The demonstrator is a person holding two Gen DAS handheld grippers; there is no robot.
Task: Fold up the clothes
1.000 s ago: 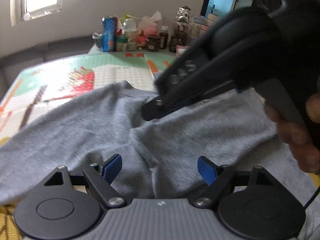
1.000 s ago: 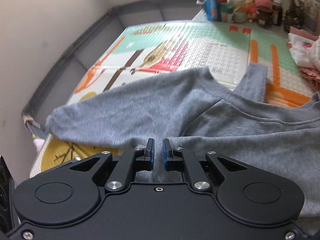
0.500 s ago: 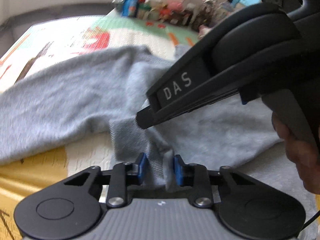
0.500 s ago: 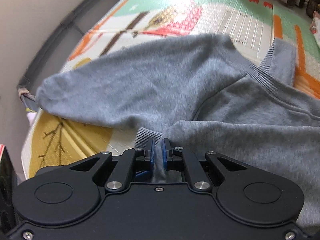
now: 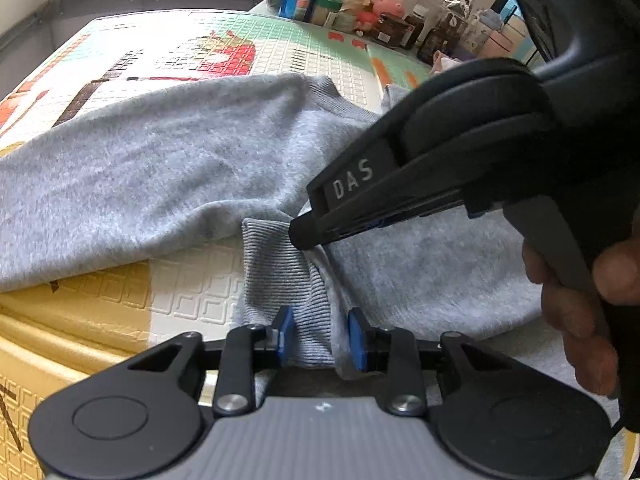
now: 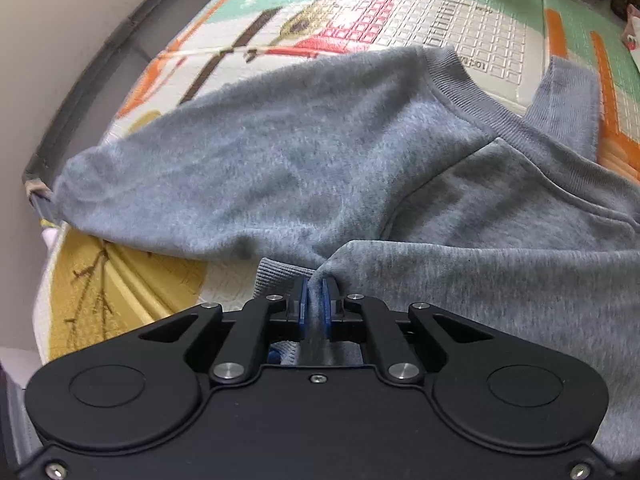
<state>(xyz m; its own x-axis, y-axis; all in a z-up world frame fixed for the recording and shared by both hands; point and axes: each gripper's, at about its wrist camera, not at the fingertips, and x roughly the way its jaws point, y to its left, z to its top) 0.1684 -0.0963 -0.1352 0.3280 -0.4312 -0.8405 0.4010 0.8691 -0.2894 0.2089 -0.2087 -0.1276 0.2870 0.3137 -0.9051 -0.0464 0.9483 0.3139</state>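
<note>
A grey sweatshirt (image 5: 160,168) lies spread on a colourful foam play mat (image 5: 200,52), one sleeve stretching left. My left gripper (image 5: 320,340) is shut on its ribbed cuff (image 5: 280,272), which bunches between the blue pads. Just beyond it, my right gripper (image 5: 306,236) comes in from the right, marked "DAS" and held by a person's hand (image 5: 580,292). In the right wrist view the right gripper (image 6: 316,300) pinches a raised fold of the sweatshirt (image 6: 320,152) beside that cuff (image 6: 276,276). The neckband (image 6: 472,92) points away.
Bottles, cans and jars (image 5: 360,4) crowd the mat's far edge. A grey padded rail (image 6: 80,92) runs along the left side, with the sleeve end reaching it. Bare yellow mat (image 6: 120,280) shows near the front left.
My left gripper was open over the sweatshirt and has shut on the ribbed cuff. Both grippers have drawn back toward the near edge, baring yellow mat under the sleeve.
</note>
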